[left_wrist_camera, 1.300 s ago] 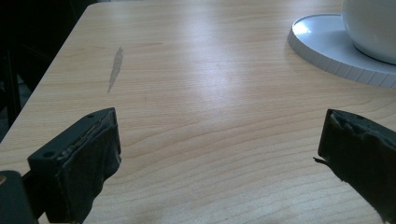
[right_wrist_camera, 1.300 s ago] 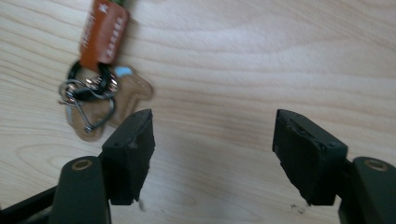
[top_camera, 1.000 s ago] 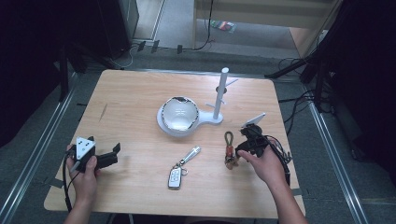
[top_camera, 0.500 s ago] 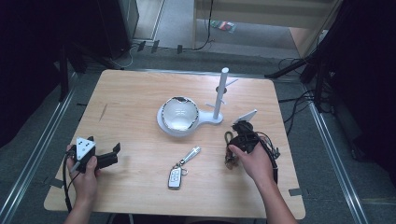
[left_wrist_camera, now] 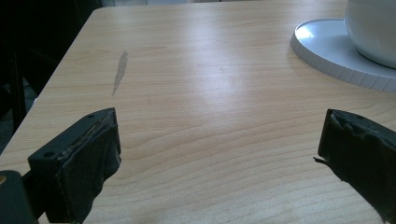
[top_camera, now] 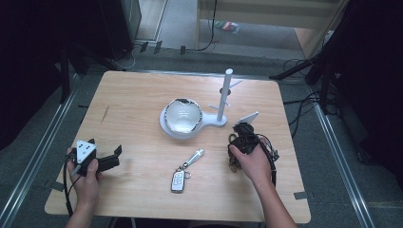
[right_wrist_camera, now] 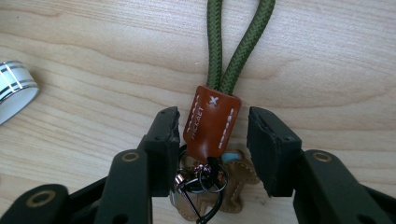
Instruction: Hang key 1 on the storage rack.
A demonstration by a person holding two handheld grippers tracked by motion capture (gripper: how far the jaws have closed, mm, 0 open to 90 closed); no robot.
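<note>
The right tool (top_camera: 236,142) now sits lower and closer to the white stand's (top_camera: 223,100) base than a second ago, right over the olive-cord keychain (right_wrist_camera: 212,122) beside that stand. Its jaws have just been closing and now flank the keychain's brown leather tab (right_wrist_camera: 211,121), which stands between them, not yet clamped.

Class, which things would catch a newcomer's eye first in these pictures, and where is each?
The right gripper straddles a keychain with a brown leather tab and green cord loop, near the table's right edge. A shiny bowl sits mid-table beside a white peg stand; a car key fob lies nearer the person.
</note>
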